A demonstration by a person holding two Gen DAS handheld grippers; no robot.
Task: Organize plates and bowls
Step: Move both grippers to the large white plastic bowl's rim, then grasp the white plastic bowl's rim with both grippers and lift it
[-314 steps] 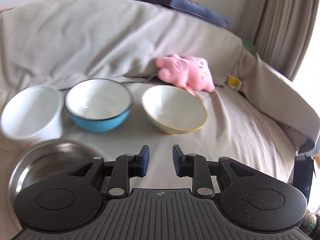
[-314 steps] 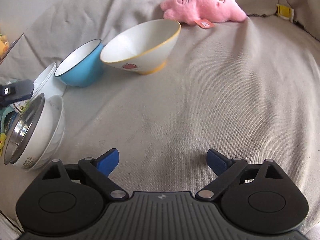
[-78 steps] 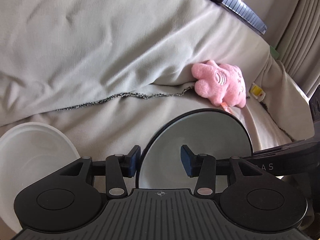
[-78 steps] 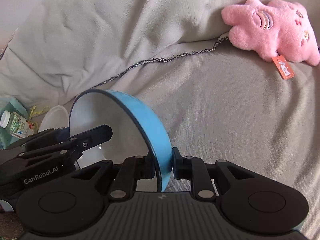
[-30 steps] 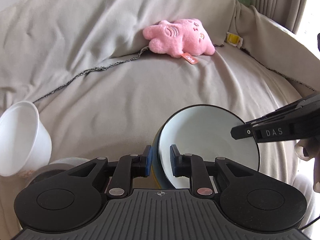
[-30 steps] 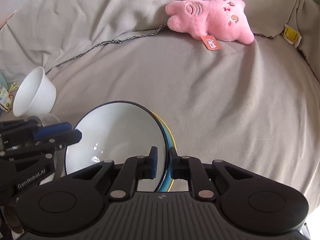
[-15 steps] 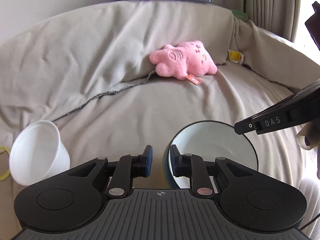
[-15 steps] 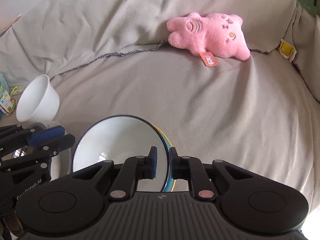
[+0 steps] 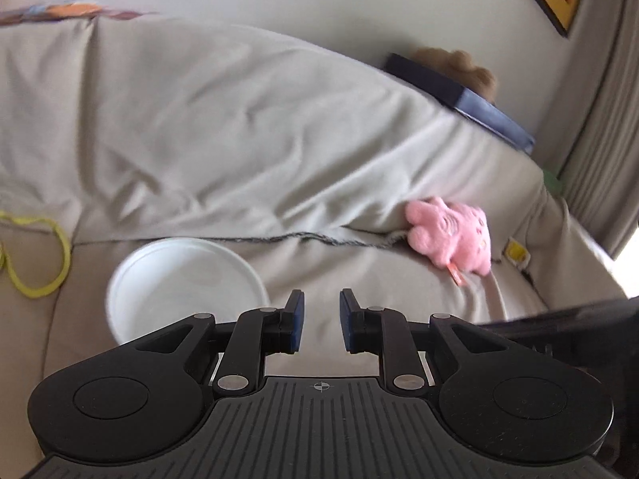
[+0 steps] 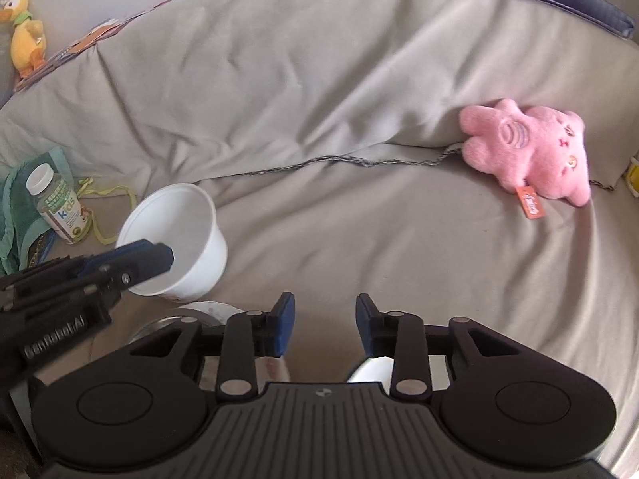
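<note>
Beige fabric covering the sofa (image 10: 399, 239) fills both views. Both claws are parted and empty: the left claw (image 9: 321, 321) points past a round white plastic bowl (image 9: 183, 279) lying at lower left of its view; the right claw (image 10: 323, 323) hovers above a partly hidden steel-rimmed stack (image 10: 187, 317) at bottom left. That white bowl (image 10: 179, 239) apparently remains unstacked, so sorting seems nearly finished.

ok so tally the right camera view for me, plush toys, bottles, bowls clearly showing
plush toys: 2, pink plush, duck
bottles: 1, bottle
bowls clearly showing: 1, white bowl
total: 4
</note>
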